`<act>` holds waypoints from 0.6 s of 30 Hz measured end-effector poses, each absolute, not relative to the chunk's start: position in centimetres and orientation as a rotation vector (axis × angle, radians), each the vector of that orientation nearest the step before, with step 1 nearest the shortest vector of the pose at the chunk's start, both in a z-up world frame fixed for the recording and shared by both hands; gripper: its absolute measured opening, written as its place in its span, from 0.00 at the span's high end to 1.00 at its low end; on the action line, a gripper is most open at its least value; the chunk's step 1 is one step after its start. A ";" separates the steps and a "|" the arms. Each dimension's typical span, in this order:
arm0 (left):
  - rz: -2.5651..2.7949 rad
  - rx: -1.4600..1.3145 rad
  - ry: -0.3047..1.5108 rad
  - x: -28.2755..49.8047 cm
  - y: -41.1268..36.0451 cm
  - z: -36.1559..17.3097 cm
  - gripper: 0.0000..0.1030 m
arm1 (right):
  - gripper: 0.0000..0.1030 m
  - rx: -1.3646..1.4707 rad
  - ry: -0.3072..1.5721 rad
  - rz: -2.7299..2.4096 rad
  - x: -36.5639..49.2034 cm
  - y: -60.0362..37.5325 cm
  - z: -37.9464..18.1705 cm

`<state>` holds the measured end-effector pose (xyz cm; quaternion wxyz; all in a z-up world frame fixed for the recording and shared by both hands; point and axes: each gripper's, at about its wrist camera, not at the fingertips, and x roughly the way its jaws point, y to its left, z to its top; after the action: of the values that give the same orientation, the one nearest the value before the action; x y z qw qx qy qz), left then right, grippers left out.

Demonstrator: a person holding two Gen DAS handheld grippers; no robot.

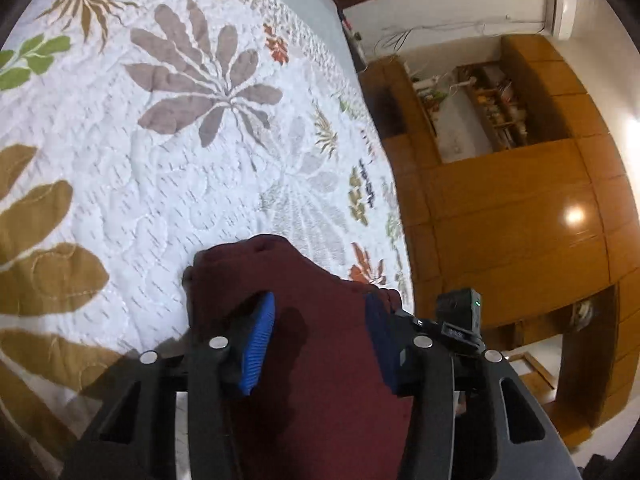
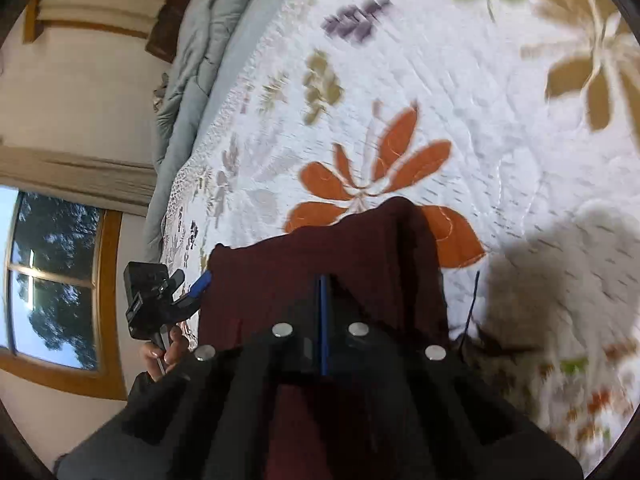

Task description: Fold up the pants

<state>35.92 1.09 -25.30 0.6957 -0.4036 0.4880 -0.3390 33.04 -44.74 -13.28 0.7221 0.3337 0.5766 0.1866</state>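
Maroon pants [image 1: 316, 344] hang over the quilt's [image 1: 160, 184] near edge, right gripper [image 2: 322, 312] clamped on them, left gripper [image 1: 320, 336] half-open astride them: lower both corners level, keeping the cloth taut

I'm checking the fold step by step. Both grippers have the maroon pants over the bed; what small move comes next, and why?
Probably lower both together until the pants lie on the quilt. The right gripper is shut on the fabric, the left gripper has it between its fingers, and the cloth hangs above the bed.
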 end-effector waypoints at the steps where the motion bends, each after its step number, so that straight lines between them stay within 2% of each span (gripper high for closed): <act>1: -0.759 -0.899 1.068 35.6 1.3 -24.6 0.43 | 0.83 0.746 1.234 0.451 32.3 -44.2 -11.6; 2: -0.774 -0.896 1.042 35.0 1.4 -23.8 0.38 | 0.82 0.767 1.214 0.493 31.5 -43.7 -10.5; 4: -0.831 -0.896 1.008 32.8 1.4 -22.3 0.37 | 0.79 0.775 1.186 0.601 29.7 -42.1 -8.8; 6: -0.863 -0.862 1.014 31.2 0.9 -21.9 0.37 | 0.79 0.773 1.244 0.650 27.4 -40.7 -9.5; 9: -0.850 -0.807 1.078 30.5 -0.3 -23.3 0.38 | 1.00 0.718 1.330 0.564 25.4 -41.7 -12.8; 11: -0.835 -0.842 1.098 30.7 -0.2 -24.3 0.41 | 1.00 0.758 1.325 0.525 25.1 -43.4 -13.7; 12: -0.829 -0.861 1.093 30.7 0.0 -24.2 0.41 | 0.98 0.752 1.315 0.494 24.9 -43.8 -13.1; 13: -0.836 -0.875 1.073 30.5 0.3 -23.6 0.39 | 0.87 0.721 1.293 0.497 24.5 -43.6 -11.7; 15: -0.855 -0.861 1.036 29.4 0.5 -22.1 0.38 | 0.75 0.719 1.250 0.546 23.4 -42.9 -9.6; 18: -0.878 -0.847 1.020 27.0 0.4 -21.3 0.30 | 0.78 0.682 1.253 0.564 22.0 -42.1 -9.3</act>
<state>27.02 0.36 -21.29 0.7002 -0.3804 0.4577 -0.3943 22.04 -42.13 -9.31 0.7198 0.3085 0.5670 0.2554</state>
